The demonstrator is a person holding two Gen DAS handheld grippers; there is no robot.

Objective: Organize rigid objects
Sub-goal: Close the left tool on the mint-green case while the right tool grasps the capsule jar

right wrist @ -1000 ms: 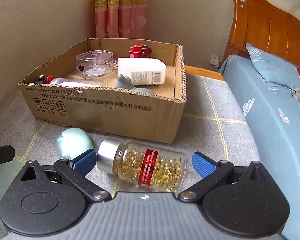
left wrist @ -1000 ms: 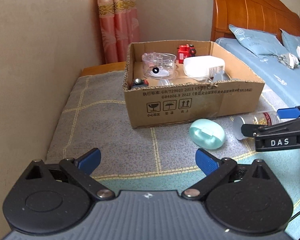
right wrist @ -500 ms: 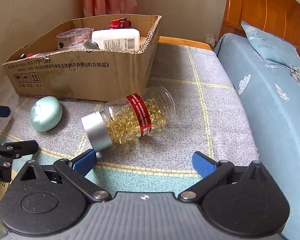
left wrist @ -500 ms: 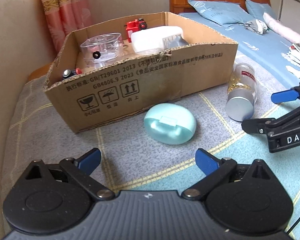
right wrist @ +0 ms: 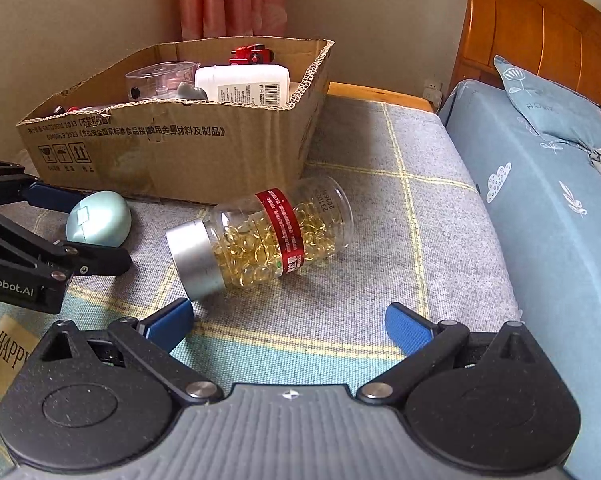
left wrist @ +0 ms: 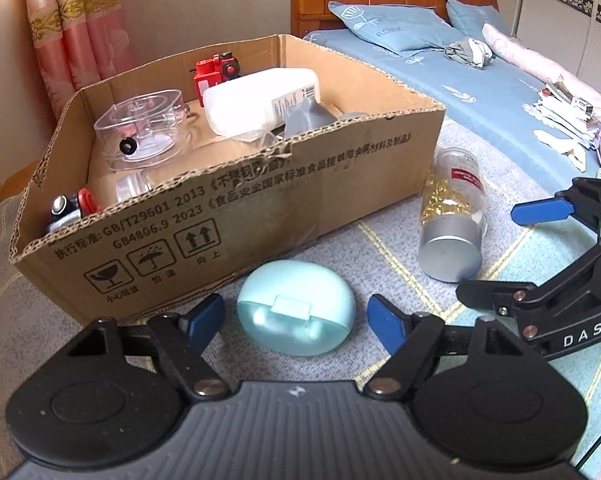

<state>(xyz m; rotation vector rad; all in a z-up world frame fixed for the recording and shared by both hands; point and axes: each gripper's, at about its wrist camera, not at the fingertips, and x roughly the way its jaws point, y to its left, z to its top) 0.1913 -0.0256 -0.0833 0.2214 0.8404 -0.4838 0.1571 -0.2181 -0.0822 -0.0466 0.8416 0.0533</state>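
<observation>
The cardboard box (left wrist: 236,208) already holds several rigid items, so the mint case (left wrist: 296,312) and capsule bottle (right wrist: 260,236) lying just in front of it look next to go in. The left tool (left wrist: 296,318) tilts down, its jaws just narrowed around the case without pressing it. The right tool (right wrist: 288,320) stands apart short of the bottle.

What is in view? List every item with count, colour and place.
cardboard box: 1, brown, on the grey blanket.
oval case: 1, mint, in front of the box.
capsule bottle: 1, clear, silver cap, lying right of the case.
clear container: 1, in the box.
white bottle: 1, in the box.
toy vehicle: 1, red, box's back.
pillow: 1, blue, on the bed.
left hand-held gripper: jaws just closing around the case, pads apart from it.
right hand-held gripper: open, before the capsule bottle.
</observation>
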